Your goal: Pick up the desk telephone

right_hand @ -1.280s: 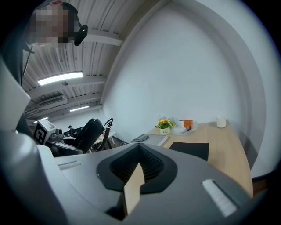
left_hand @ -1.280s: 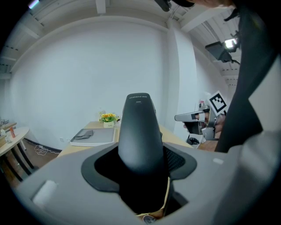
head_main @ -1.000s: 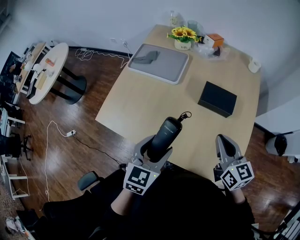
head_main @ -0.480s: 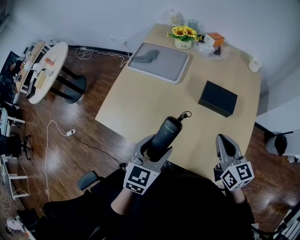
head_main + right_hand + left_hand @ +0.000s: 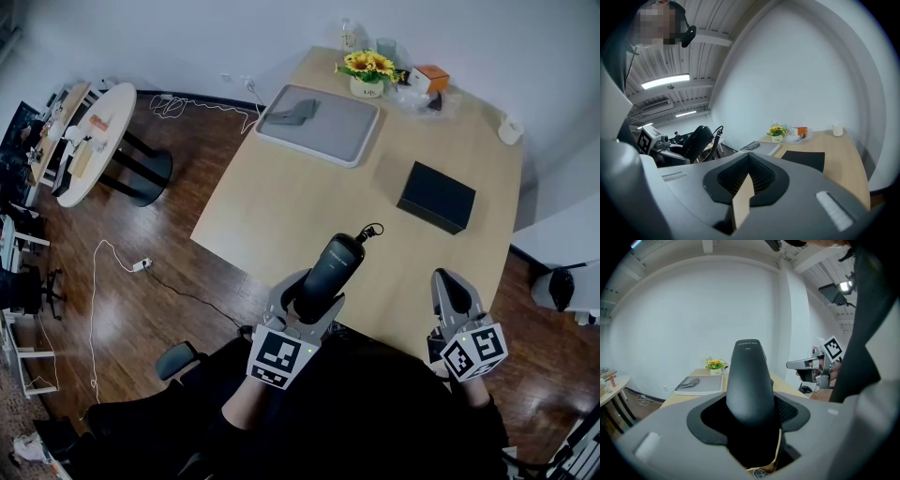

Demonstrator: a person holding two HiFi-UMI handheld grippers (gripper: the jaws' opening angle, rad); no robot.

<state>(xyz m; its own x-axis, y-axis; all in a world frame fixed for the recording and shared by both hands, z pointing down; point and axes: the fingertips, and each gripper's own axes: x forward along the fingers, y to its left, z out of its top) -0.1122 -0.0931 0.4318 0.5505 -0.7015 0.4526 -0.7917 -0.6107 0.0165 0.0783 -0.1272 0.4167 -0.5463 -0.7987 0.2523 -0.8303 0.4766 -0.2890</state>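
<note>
- left gripper [image 5: 309, 298]: jaws clamped on the lower end of the black telephone handset [image 5: 334, 265]; in the left gripper view the handset fills the gap between the fingers and juts out well past the tips, tilted up and forward
- handset is clear of the table [image 5: 281, 202]; it hangs over the near edge, close to the person's body; so the lift looks done as far as the handset goes
- cord [image 5: 369, 231]: short curl at the handset's far end, beyond the fingertips; it appears to end in the air; I can't see it running to any base
- ahead of the left fingers, far across the table: grey tray [image 5: 319, 127] with a dark cloth on it; flower pot [image 5: 367, 70] beyond that; neither is involved
- black box [image 5: 434, 197]: flat on the table, ahead of and between the two grippers, well apart from both; can't tell whether it's the phone's base or something unrelated
- right gripper [image 5: 452, 292]: jaws together with nothing between them; the right gripper view shows only its own ribbed pads and a tan tab; held off the near table edge, well apart from the handset
- judgement: the grip is secure and pickup is essentially complete; what's left is at most holding or carrying; if the box is the base, it's untouched and that part isn't done
</note>
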